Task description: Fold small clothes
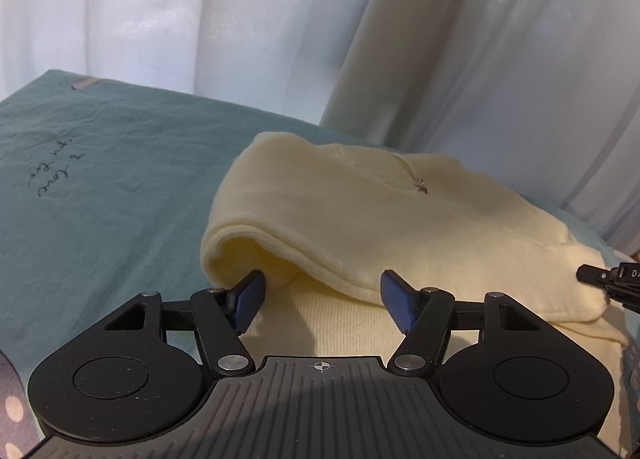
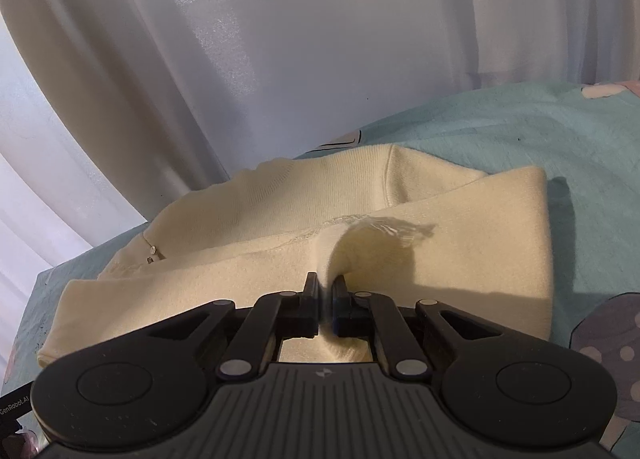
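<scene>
Item: cream fleece garment (image 1: 360, 219), small, lying on a teal bedsheet (image 1: 120, 163) spread over a bed, pale curtains (image 1: 280, 19) behind. Condition: partly folded; an upper layer is doubled over a lower ribbed layer (image 1: 336, 323), the folded edge forming a rolled lip that faces the left unit. A frayed white tag or trim (image 2: 396, 229) shows on top in the right wrist view, a small metal zip pull (image 2: 153, 249) toward the far side.

Long axis: runs crosswise in both views, roughly left to right between the two tools.

Right hand-held gripper (image 2: 328, 291): pressed together, pinching a raised ridge of the fleece at the near edge of the top layer. Already attached, so the nearer of the two.

Left hand-held gripper (image 1: 322, 291): spread wide, holding nothing, its blue pads (image 1: 250, 299) just at the rolled lip, the garment directly ahead and slightly above.

Judgement: the next move likely depends on the left unit closing on that lip, matching the right's hold.
</scene>
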Available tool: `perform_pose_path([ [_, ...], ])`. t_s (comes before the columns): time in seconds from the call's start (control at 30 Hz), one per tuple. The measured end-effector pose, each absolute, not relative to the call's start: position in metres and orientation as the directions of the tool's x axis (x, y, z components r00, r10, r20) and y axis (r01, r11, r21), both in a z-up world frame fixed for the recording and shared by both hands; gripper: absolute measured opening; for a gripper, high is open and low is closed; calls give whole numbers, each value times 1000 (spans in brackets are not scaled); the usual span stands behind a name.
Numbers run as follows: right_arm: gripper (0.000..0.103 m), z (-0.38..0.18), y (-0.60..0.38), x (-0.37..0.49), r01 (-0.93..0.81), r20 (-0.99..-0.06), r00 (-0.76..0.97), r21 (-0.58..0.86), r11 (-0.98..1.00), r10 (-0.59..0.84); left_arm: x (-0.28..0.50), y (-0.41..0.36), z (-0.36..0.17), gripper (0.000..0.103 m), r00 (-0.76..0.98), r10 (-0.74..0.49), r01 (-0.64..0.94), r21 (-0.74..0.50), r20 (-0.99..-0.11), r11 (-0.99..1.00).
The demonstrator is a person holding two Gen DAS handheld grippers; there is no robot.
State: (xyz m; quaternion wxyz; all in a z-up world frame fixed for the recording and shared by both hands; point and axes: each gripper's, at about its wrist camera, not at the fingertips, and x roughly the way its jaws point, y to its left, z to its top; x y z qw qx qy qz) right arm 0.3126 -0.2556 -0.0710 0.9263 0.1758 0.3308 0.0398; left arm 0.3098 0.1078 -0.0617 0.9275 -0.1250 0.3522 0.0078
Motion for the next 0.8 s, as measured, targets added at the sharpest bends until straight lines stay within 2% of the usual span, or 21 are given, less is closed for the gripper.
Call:
perform_pose_path([
  [0.13,5,-52,-264,305,76,-541,836,275,958,89,312,111,-61,65,751,-64,-113,-224,-657,968],
  [0.4,5,-63,-293,303,152,-593,805,229,962,13,313,103,-60,64,746,-63,-85,-189,-662,978],
  [0.57,5,-67,-298,302,175,-599,800,213,961,-13,314,106,-60,64,742,-88,-84,-223,-665,971],
  [0.8,6,-75,-291,303,176,-601,795,103,979,-80,316,102,-61,64,724,-81,-78,-197,-685,977],
])
